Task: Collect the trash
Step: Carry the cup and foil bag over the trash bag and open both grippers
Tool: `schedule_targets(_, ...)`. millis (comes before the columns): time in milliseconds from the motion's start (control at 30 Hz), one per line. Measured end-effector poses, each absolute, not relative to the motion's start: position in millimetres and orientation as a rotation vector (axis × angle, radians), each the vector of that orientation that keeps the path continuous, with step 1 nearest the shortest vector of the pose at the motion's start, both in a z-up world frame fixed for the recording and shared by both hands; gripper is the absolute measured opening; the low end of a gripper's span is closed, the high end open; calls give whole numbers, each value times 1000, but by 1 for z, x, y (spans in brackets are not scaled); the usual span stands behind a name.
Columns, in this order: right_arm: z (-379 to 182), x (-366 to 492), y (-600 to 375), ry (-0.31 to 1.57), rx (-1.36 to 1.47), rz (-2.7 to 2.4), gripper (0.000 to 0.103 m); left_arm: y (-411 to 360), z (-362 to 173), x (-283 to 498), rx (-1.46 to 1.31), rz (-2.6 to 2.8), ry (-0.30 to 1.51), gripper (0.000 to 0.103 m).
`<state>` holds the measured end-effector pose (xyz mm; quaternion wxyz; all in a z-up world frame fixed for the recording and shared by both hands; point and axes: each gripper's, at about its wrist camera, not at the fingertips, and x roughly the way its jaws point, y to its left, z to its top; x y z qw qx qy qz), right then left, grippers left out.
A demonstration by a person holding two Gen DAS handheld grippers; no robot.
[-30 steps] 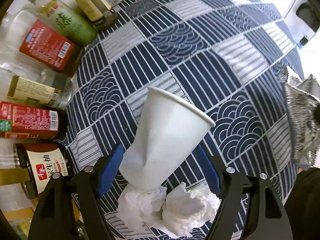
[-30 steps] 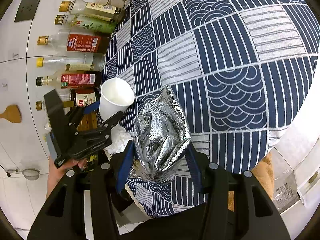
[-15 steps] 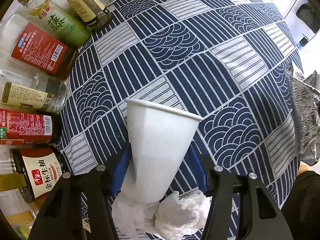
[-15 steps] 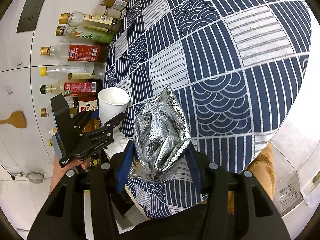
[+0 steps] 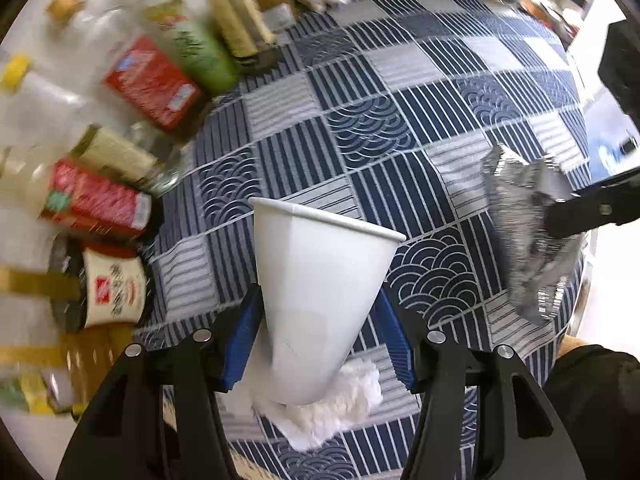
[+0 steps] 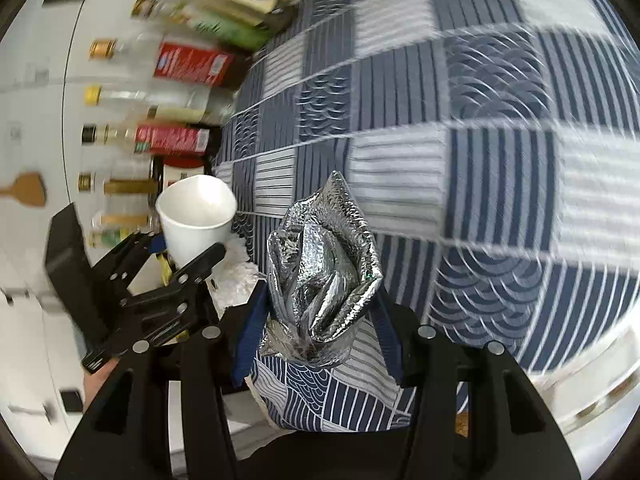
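A white paper cup (image 5: 320,280) is clamped near its base between the blue pads of my left gripper (image 5: 320,336) and hangs tilted above the tablecloth. Under it lies a crumpled white tissue (image 5: 332,412). My right gripper (image 6: 316,332) is shut on a crumpled silver foil bag (image 6: 320,276), held over the table's near edge. The right wrist view also shows the cup (image 6: 196,220), the left gripper (image 6: 176,250) and the tissue (image 6: 234,280) to the left. In the left wrist view the foil bag (image 5: 524,240) hangs at the right.
A row of sauce and oil bottles (image 5: 152,80) lines the wall side of the blue-and-white patterned tablecloth (image 5: 380,120). A wooden spatula (image 6: 28,190) hangs on the wall. A person's hand (image 6: 96,380) holds the left gripper. The table edge runs along the lower right.
My left gripper has closed on the paper cup and lifted it off the tissue. The right gripper, still holding the foil bag, has shifted sideways and now shows nearer in the left wrist view.
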<state>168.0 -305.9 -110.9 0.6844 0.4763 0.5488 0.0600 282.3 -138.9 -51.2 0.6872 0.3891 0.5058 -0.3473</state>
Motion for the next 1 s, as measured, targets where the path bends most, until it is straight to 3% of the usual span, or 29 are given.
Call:
schedule_targets(467,-74,256,-204,1352,740,455,51,-31,-14,271,615,-491,1150,55)
schedule_targets(1000,-65,278,-25,1471,503,654,51,141,-12,250,378,-264,1199,55)
